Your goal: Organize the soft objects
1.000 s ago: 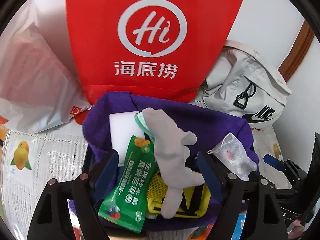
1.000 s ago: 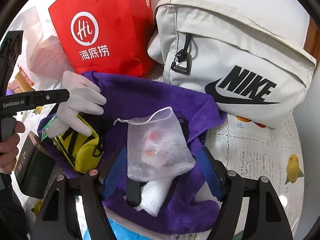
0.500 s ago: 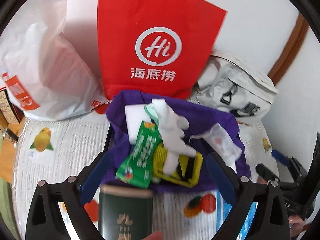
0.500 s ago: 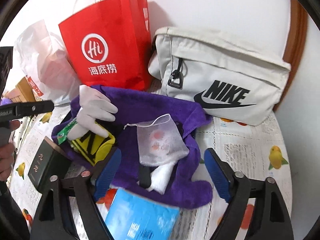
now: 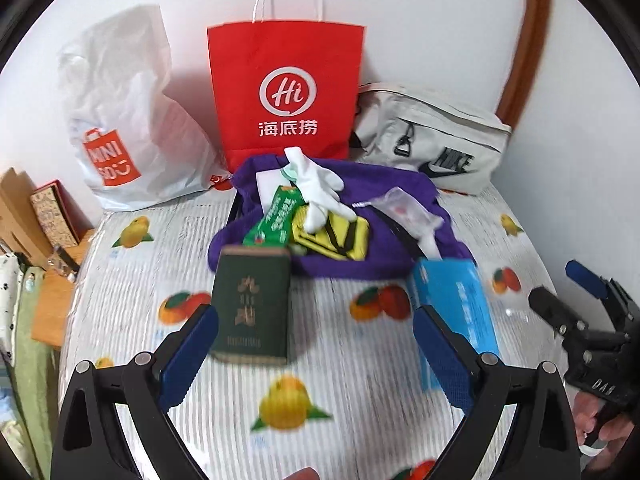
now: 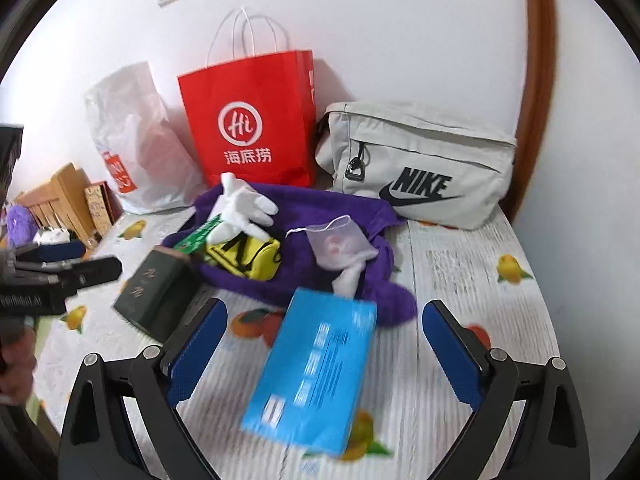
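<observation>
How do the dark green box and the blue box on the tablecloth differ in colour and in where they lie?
The dark green box is dark with pale characters; the blue box is bright blue with white print. The dark green box lies at the left end of the purple cloth, the blue box at its right end. Both are rectangular boxes lying flat on the fruit-print tablecloth.

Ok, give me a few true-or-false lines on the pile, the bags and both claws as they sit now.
1. Both claws, left claw and right claw, are open and hold nothing. True.
2. The white glove lies on the bare tablecloth. False: it lies on the purple towel.
3. The red bag stands upright behind the towel. True.
4. The blue box sits inside the grey bag. False: it lies on the tablecloth before the towel.
5. The green box is on top of the glove. False: it is on the cloth, nearer the camera.
</observation>
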Demonstrator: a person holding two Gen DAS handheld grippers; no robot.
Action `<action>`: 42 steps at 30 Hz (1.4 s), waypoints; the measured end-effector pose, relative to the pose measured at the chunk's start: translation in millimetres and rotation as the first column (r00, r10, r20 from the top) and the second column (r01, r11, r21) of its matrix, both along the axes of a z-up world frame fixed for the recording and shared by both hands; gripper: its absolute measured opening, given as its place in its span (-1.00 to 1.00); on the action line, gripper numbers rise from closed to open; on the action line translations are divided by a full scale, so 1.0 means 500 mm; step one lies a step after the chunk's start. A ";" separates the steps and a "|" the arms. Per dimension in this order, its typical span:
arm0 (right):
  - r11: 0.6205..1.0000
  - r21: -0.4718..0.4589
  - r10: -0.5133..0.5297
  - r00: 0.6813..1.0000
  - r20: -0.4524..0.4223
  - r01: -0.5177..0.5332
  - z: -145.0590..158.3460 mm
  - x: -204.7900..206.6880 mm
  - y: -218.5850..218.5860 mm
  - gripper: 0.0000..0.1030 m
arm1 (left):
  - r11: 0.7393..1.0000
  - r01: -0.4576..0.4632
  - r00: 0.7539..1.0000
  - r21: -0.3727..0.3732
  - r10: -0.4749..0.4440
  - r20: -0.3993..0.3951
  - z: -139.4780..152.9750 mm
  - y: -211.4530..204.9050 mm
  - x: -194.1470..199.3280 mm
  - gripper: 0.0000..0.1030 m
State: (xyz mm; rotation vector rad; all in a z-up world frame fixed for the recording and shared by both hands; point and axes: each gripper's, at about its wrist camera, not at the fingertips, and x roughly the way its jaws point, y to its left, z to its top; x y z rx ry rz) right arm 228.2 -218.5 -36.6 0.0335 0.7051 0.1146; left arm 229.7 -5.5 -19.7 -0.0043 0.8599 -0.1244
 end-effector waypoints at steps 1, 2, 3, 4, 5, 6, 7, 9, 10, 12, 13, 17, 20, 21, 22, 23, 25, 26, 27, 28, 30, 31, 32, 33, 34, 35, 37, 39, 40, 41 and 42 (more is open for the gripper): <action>1.000 0.005 -0.008 1.000 0.004 0.008 0.004 -0.024 -0.001 0.90 | 1.000 0.001 1.000 0.005 -0.001 0.009 0.001 -0.002 -0.022 0.91; 1.000 0.006 -0.015 1.000 0.005 0.014 0.006 -0.043 -0.001 0.90 | 1.000 0.000 1.000 0.011 0.000 0.011 0.001 -0.004 -0.041 0.91; 1.000 0.008 -0.026 1.000 0.002 0.026 0.007 -0.064 -0.003 0.90 | 1.000 -0.005 1.000 0.017 0.004 0.011 0.001 -0.005 -0.060 0.91; 0.999 0.010 -0.039 0.999 -0.005 0.039 0.008 -0.086 -0.004 0.90 | 1.000 -0.012 1.000 0.023 0.012 0.015 0.001 -0.006 -0.080 0.91; 0.999 0.013 -0.047 0.999 -0.008 0.047 0.008 -0.101 -0.005 0.90 | 0.999 -0.022 0.999 0.024 0.021 0.025 0.002 -0.006 -0.102 0.91; 0.998 0.018 -0.052 0.999 -0.006 0.052 0.009 -0.120 -0.007 0.90 | 0.999 -0.029 0.999 0.023 0.028 0.034 0.004 -0.006 -0.120 0.91; 0.998 0.022 -0.052 0.999 -0.001 0.052 0.009 -0.139 -0.008 0.90 | 0.999 -0.032 0.999 0.026 0.031 0.041 0.005 -0.007 -0.138 0.91; 0.998 0.021 -0.059 0.998 0.002 0.059 0.010 -0.171 -0.009 0.90 | 0.999 -0.033 0.998 0.026 0.032 0.049 0.007 -0.008 -0.168 0.91; 0.998 0.018 -0.068 0.998 0.006 0.068 0.010 -0.188 -0.009 0.90 | 0.999 -0.032 0.998 0.022 0.030 0.058 0.009 -0.009 -0.184 0.91; 0.998 0.017 -0.069 0.998 0.016 0.068 0.010 -0.219 -0.011 0.90 | 0.999 -0.032 0.997 0.020 0.031 0.074 0.012 -0.012 -0.210 0.91; 0.998 0.018 -0.068 0.997 0.019 0.068 0.009 -0.232 -0.011 0.90 | 0.999 -0.036 0.996 0.021 0.034 0.080 0.012 -0.013 -0.223 0.91; 0.996 0.023 -0.082 0.996 0.032 0.081 0.008 -0.276 -0.016 0.90 | 0.999 -0.037 0.995 0.031 0.033 0.098 0.006 -0.019 -0.271 0.91; 0.996 0.019 -0.089 0.995 0.048 0.088 0.009 -0.308 -0.017 0.90 | 0.999 -0.040 0.994 0.035 0.036 0.105 0.001 -0.021 -0.296 0.91; 0.996 0.018 -0.091 0.995 0.052 0.090 0.008 -0.314 -0.017 0.90 | 0.999 -0.038 0.994 0.036 0.034 0.107 0.000 -0.021 -0.302 0.91; 0.996 0.017 -0.091 0.994 0.056 0.090 0.008 -0.322 -0.016 0.90 | 0.999 -0.034 0.994 0.036 0.030 0.110 -0.002 -0.022 -0.310 0.91; 0.996 0.016 -0.090 0.994 0.058 0.089 0.008 -0.327 -0.015 0.90 | 0.999 -0.032 0.994 0.035 0.028 0.110 -0.003 -0.023 -0.314 0.91; 0.996 0.013 -0.088 0.994 0.063 0.088 0.009 -0.337 -0.011 0.90 | 0.999 -0.034 0.993 0.034 0.029 0.113 -0.005 -0.022 -0.323 0.91; 0.996 0.006 -0.086 0.994 0.068 0.086 0.010 -0.343 -0.008 0.90 | 0.999 -0.033 0.993 0.031 0.029 0.116 -0.005 -0.021 -0.327 0.91; 0.996 0.000 -0.084 0.994 0.073 0.084 0.012 -0.347 -0.004 0.90 | 0.999 -0.032 0.993 0.030 0.028 0.118 -0.006 -0.020 -0.330 0.91; 0.996 -0.004 -0.083 0.994 0.077 0.084 0.013 -0.350 -0.003 0.90 | 0.999 -0.033 0.993 0.030 0.029 0.116 -0.007 -0.019 -0.333 0.91; 0.996 -0.010 -0.085 0.993 0.081 0.086 0.016 -0.358 0.001 0.90 | 0.999 -0.036 0.993 0.028 0.032 0.117 -0.008 -0.017 -0.336 0.91; 0.996 -0.009 -0.084 0.993 0.086 0.085 0.018 -0.362 0.001 0.90 | 0.999 -0.037 0.992 0.022 0.035 0.119 -0.009 -0.015 -0.338 0.91; 0.996 -0.008 -0.083 0.993 0.087 0.084 0.019 -0.364 0.001 0.90 | 0.999 -0.039 0.992 0.018 0.037 0.118 -0.009 -0.014 -0.340 0.91; 0.996 -0.008 -0.084 0.993 0.088 0.085 0.020 -0.367 0.002 0.90 | 0.999 -0.041 0.992 0.016 0.039 0.117 -0.010 -0.013 -0.343 0.91; 0.996 -0.008 -0.085 0.992 0.088 0.086 0.019 -0.368 0.003 0.90 | 0.999 -0.041 0.992 0.015 0.039 0.119 -0.010 -0.012 -0.346 0.91; 0.996 -0.006 -0.084 0.993 0.089 0.084 0.019 -0.369 0.005 0.90 | 0.999 -0.042 0.992 0.017 0.040 0.119 -0.010 -0.011 -0.346 0.91; 0.997 0.001 -0.078 0.993 0.087 0.078 0.018 -0.370 0.006 0.90 | 0.999 -0.046 0.991 0.015 0.044 0.123 -0.011 -0.006 -0.351 0.91; 0.997 0.000 -0.073 0.994 0.087 0.073 0.016 -0.372 0.010 0.90 | 0.999 -0.049 0.992 0.010 0.047 0.121 -0.013 -0.004 -0.355 0.91; 0.997 -0.003 -0.072 0.994 0.087 0.072 0.015 -0.372 0.011 0.90 | 0.999 -0.052 0.992 0.011 0.050 0.118 -0.014 -0.002 -0.356 0.91; 0.997 -0.005 -0.071 0.994 0.086 0.071 0.015 -0.372 0.013 0.90 | 0.998 -0.054 0.992 0.012 0.053 0.117 -0.015 -0.001 -0.357 0.91; 0.998 -0.006 -0.069 0.994 0.087 0.070 0.015 -0.373 0.015 0.90 | 0.998 -0.055 0.992 0.013 0.053 0.118 -0.014 0.000 -0.357 0.91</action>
